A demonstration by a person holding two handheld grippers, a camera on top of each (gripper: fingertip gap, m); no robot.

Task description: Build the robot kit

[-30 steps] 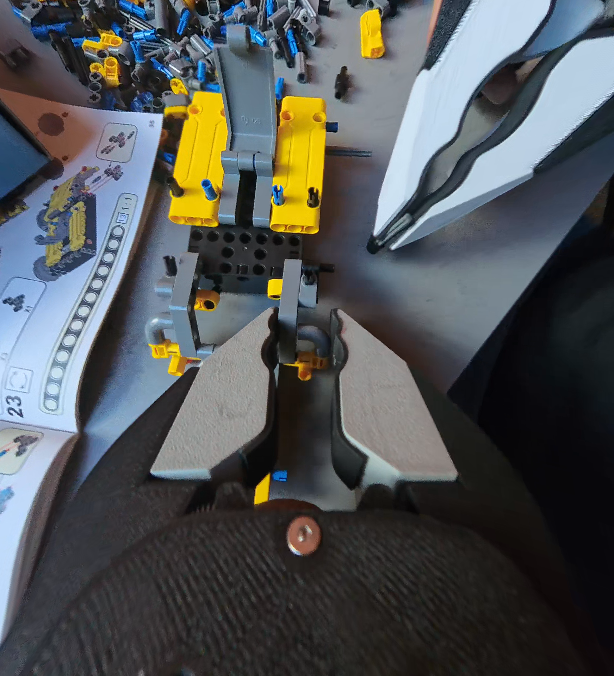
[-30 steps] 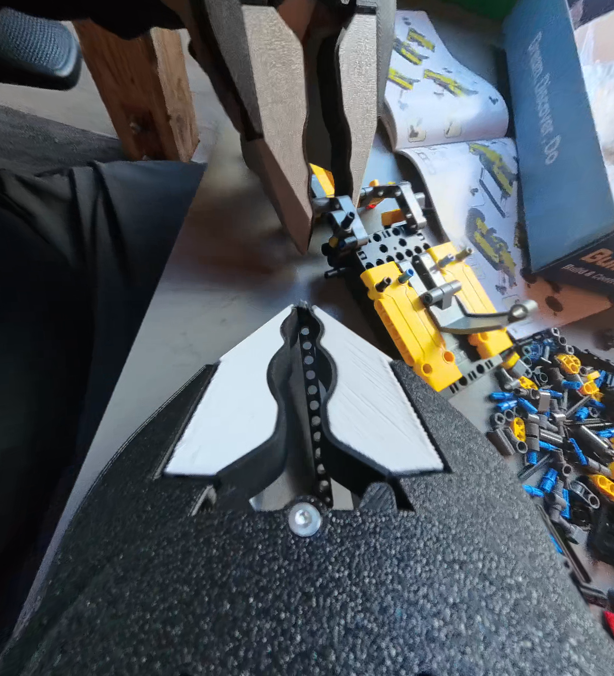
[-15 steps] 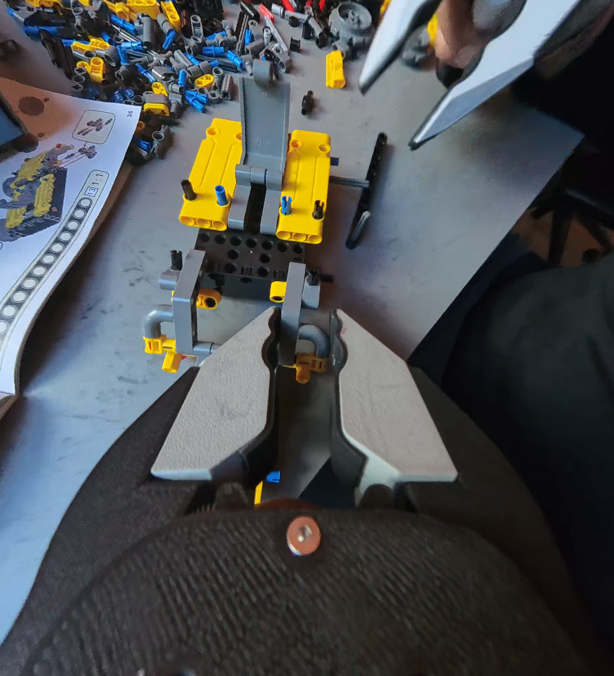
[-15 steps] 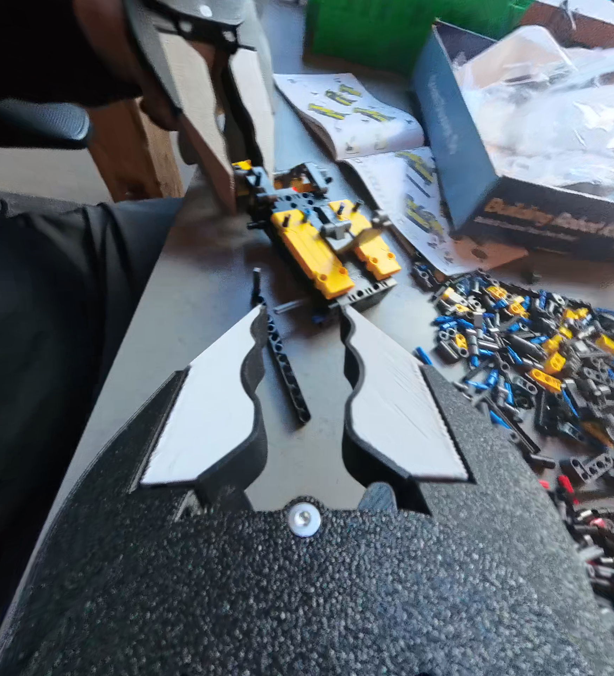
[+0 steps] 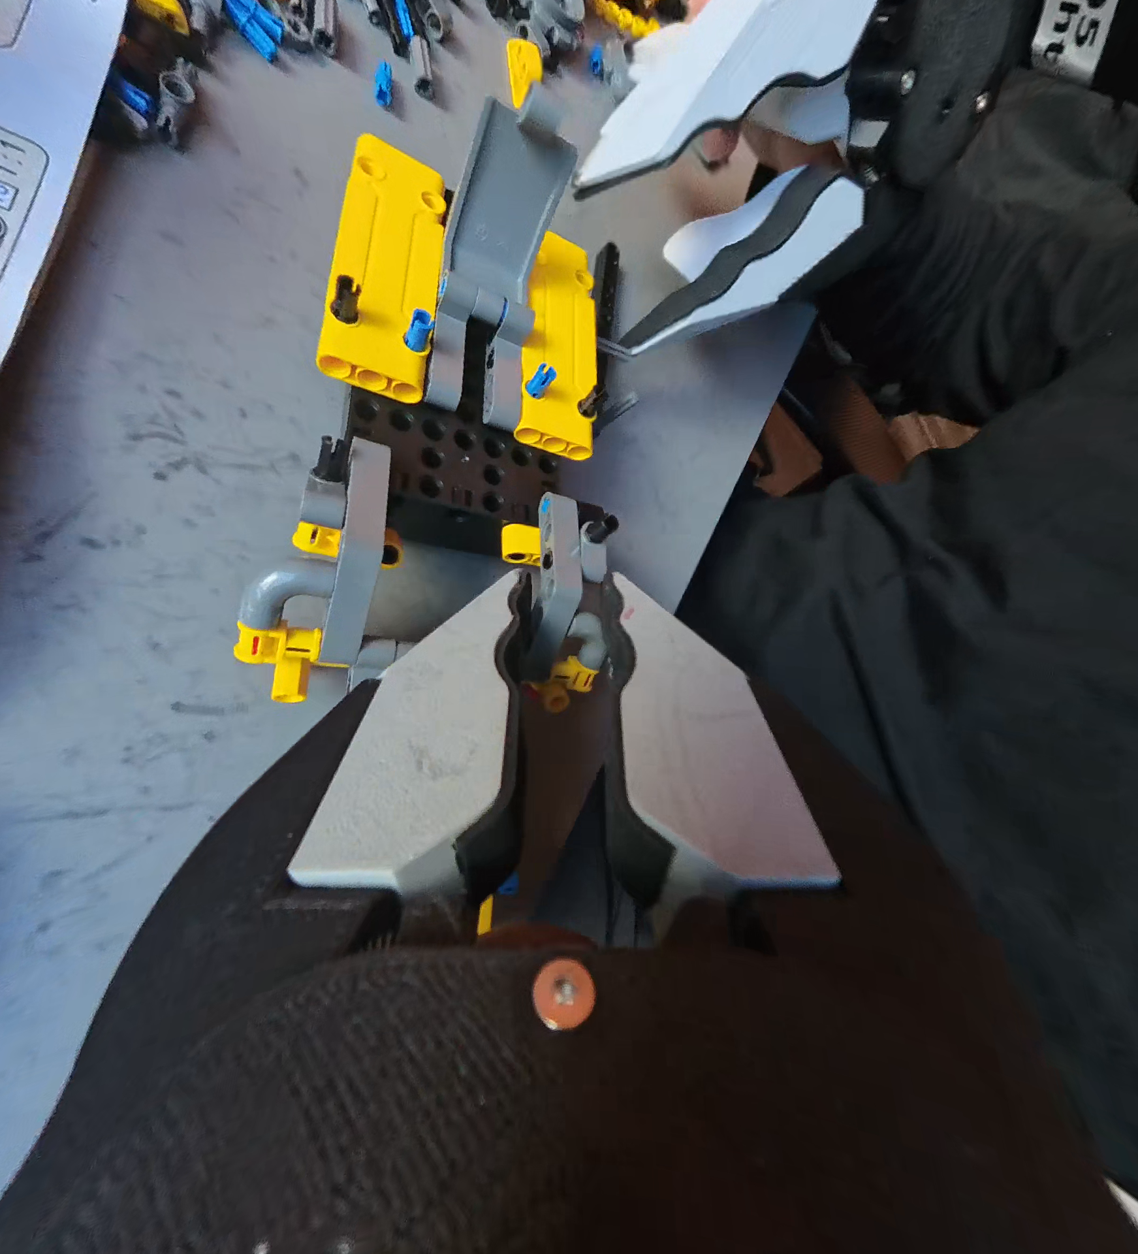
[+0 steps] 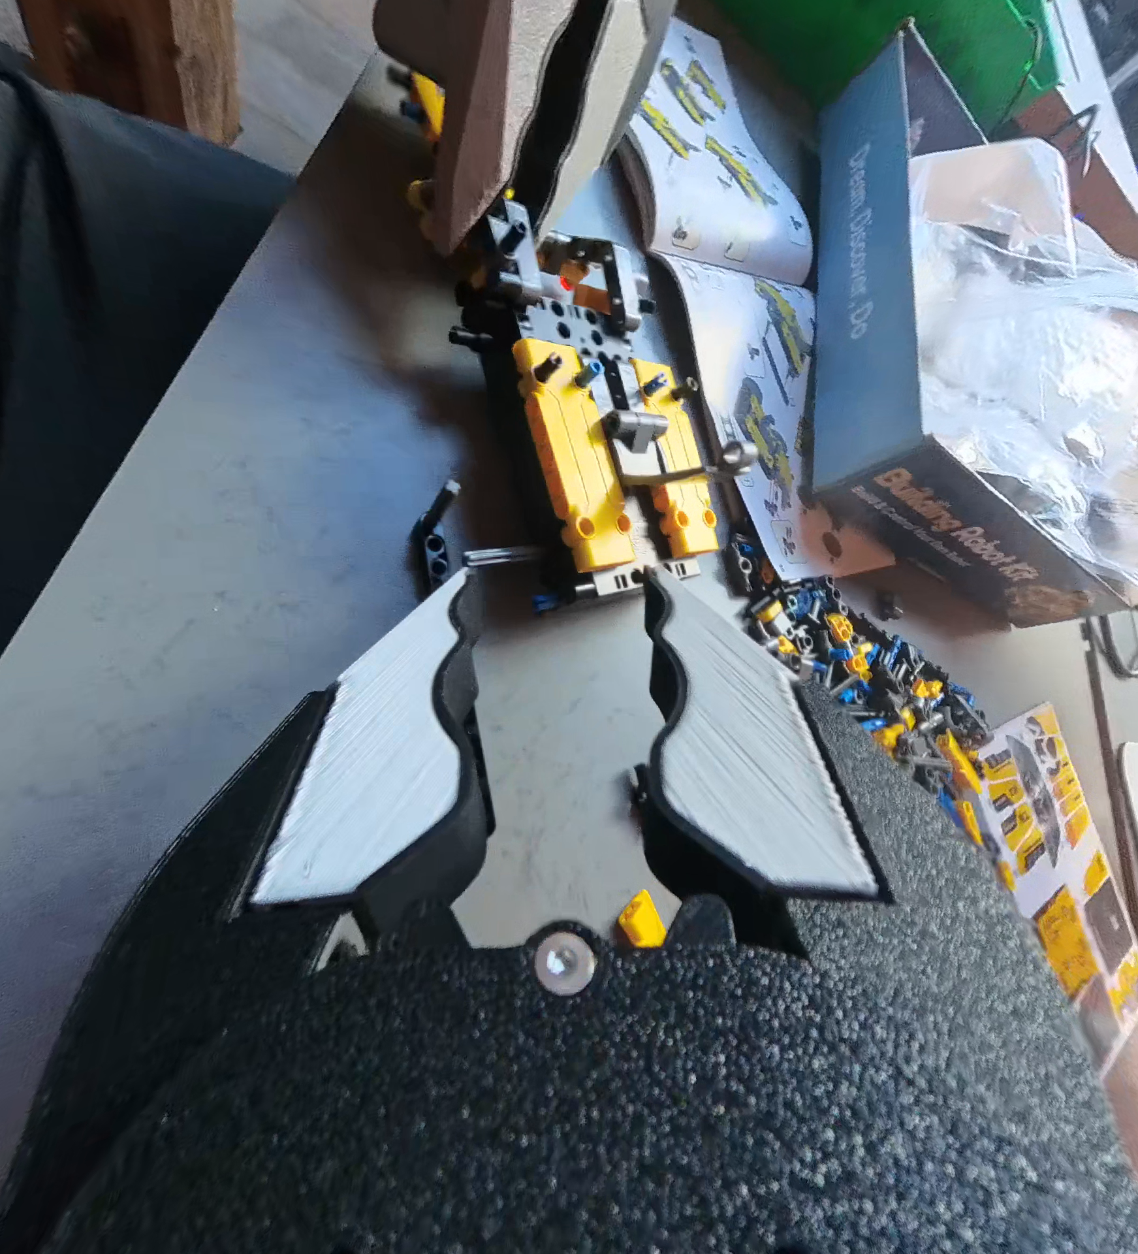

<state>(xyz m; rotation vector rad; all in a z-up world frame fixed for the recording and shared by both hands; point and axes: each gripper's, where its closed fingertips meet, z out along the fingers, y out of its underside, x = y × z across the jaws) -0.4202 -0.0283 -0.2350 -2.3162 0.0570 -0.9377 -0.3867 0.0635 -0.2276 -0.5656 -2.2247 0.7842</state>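
Observation:
A partly built model of yellow panels, a black pegged plate and grey beams lies on the grey table. My left gripper is shut on a grey beam at the model's near right corner. My right gripper is open and empty, its tips just short of the model's other end. A black beam lies loose on the table left of that end. In the left wrist view it lies along the right yellow panel, below the right gripper's white fingers.
An open instruction booklet and a blue box holding a plastic bag lie beyond the model. A heap of loose small parts lies to the right. The table edge runs close by the model, with a person's dark clothing beyond. My right fingertips sit around 11 cm from my left ones.
My right gripper let go of the black beam, which now lies on the table, opened wide and swung round to the model's far end. My left gripper has kept its hold.

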